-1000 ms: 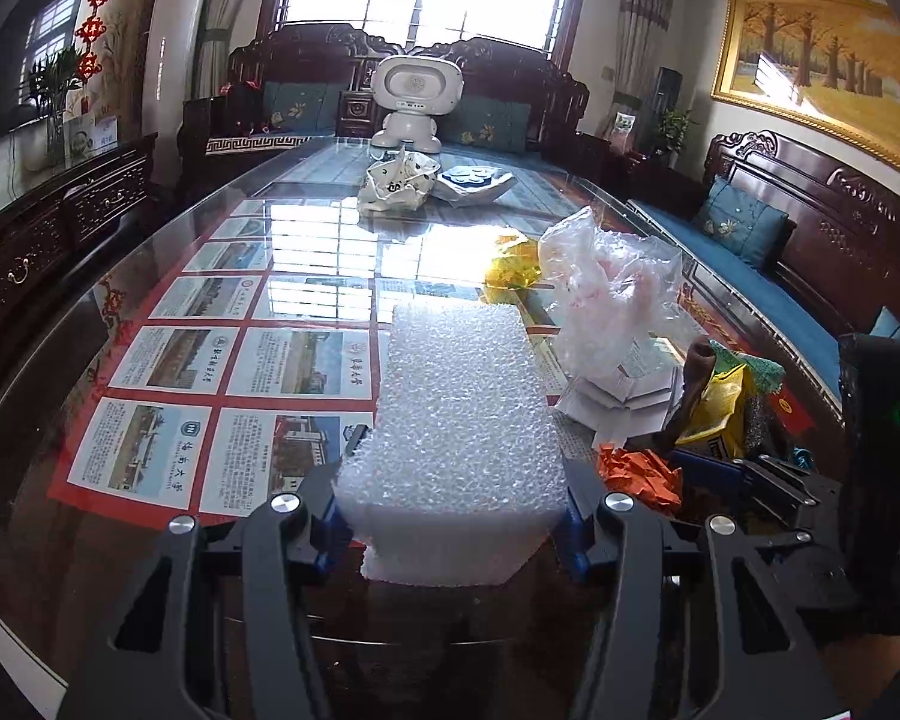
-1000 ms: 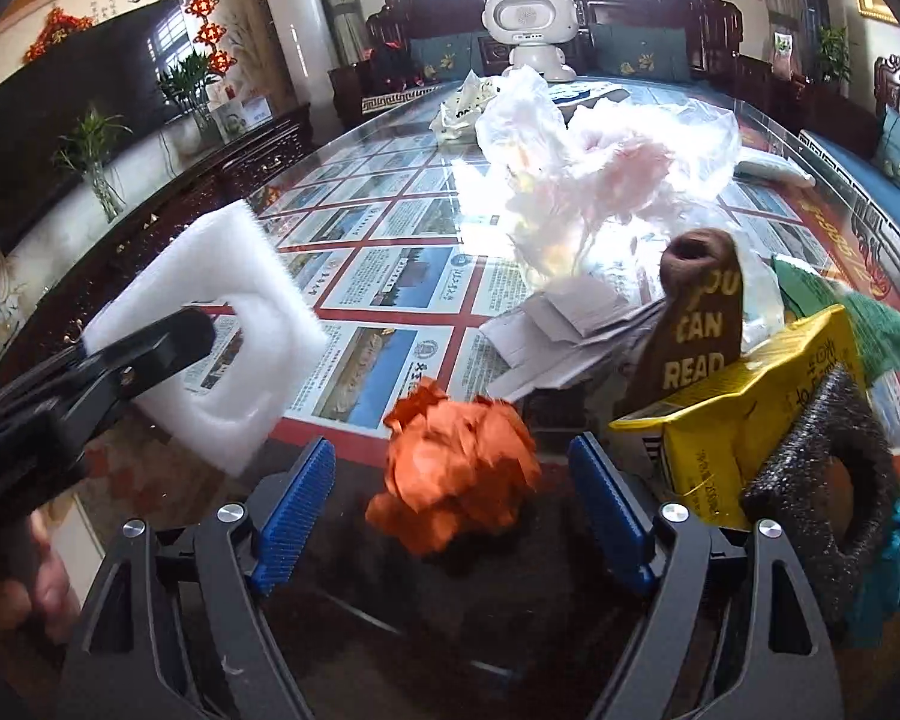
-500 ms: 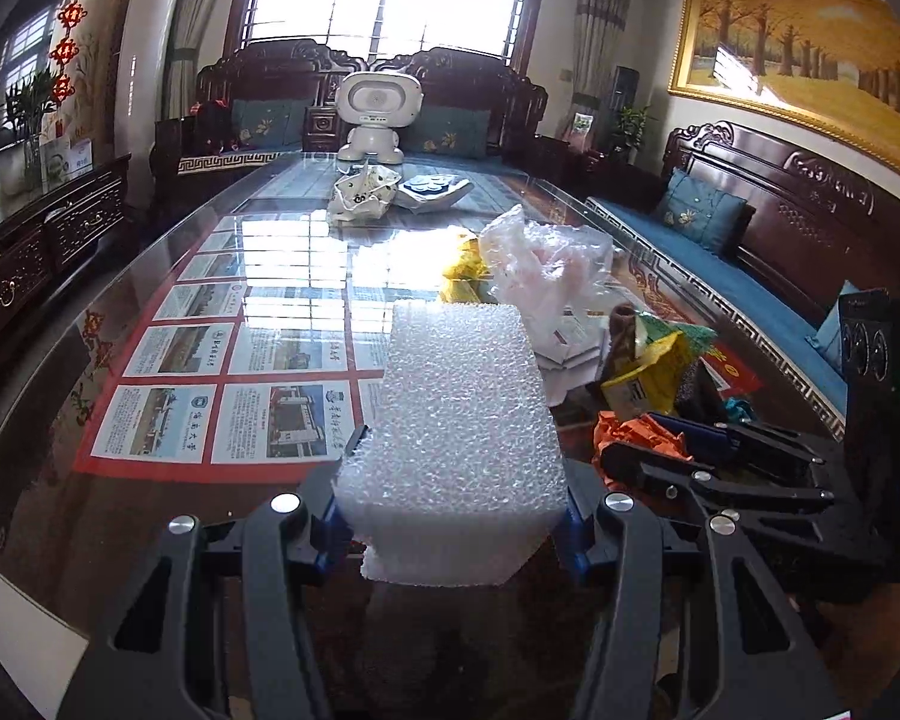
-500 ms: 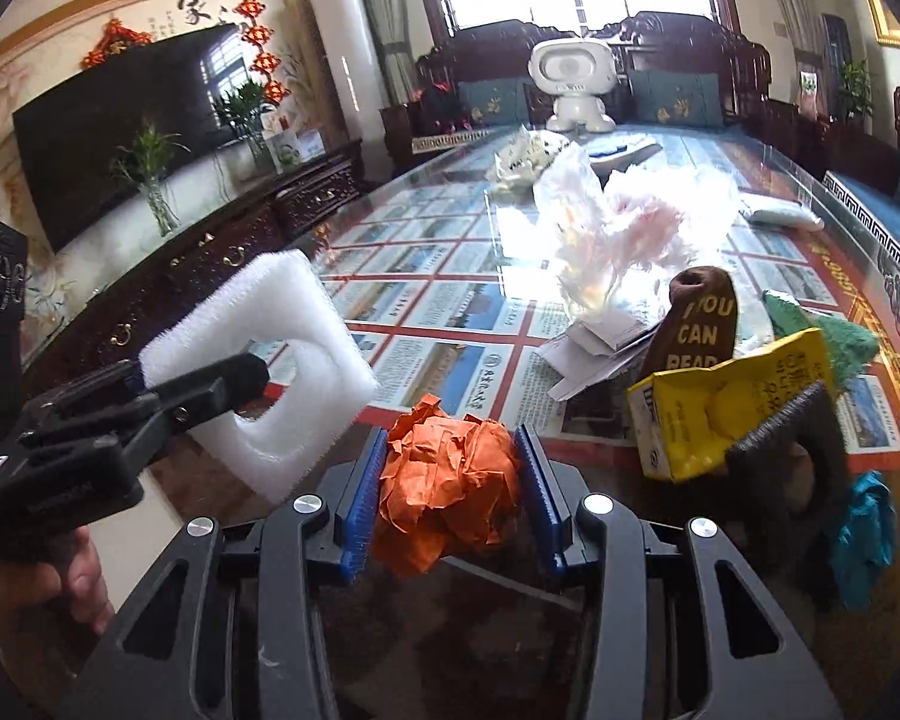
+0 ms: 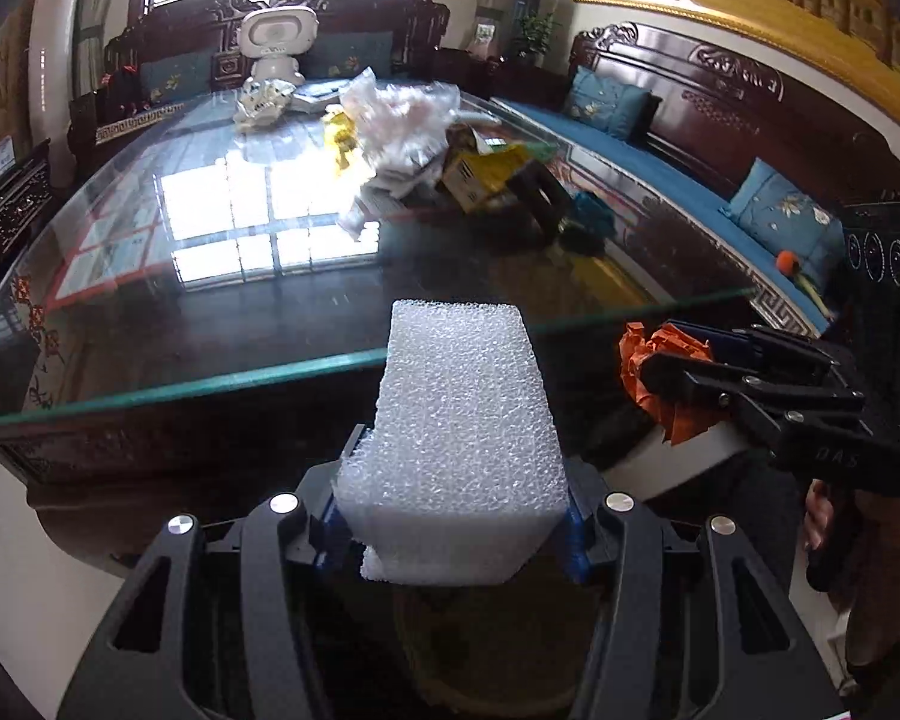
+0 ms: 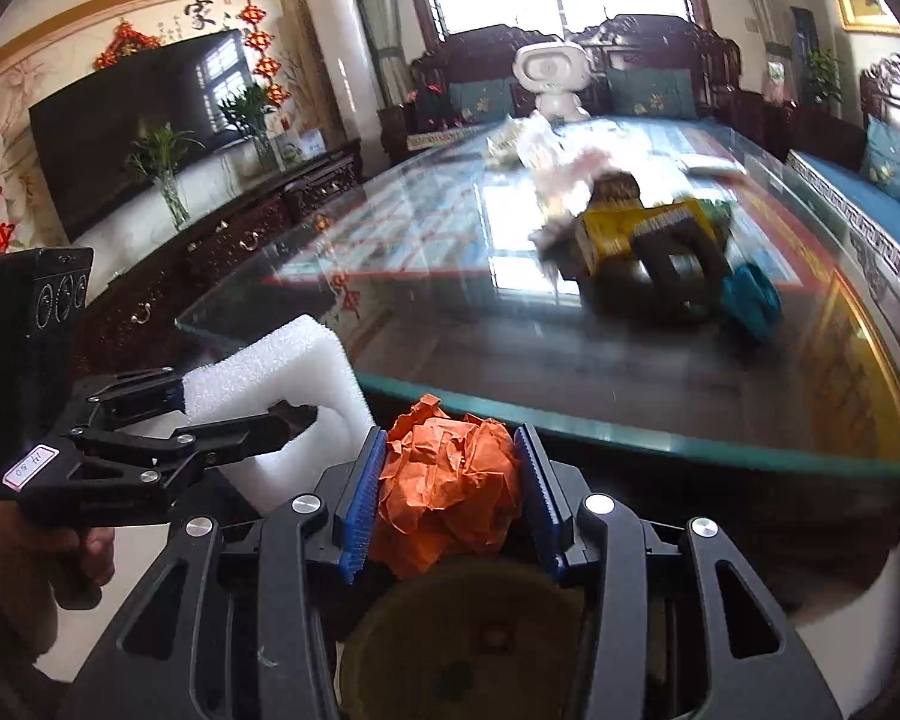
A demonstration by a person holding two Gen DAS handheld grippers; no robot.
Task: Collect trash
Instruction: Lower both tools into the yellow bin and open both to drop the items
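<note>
Item one: left gripper clamps our white foam block, coarse and bubbly, held off the near edge of the tabletop.

Item two: right gripper pinches an orange paper ball, crumpled, above a round opening, likely the bin.

Outstanding: we judge two pieces collected, neither dropped. Far right on the glass lie clear plastic, a yellow carton, black foam, teal cloth.
</note>
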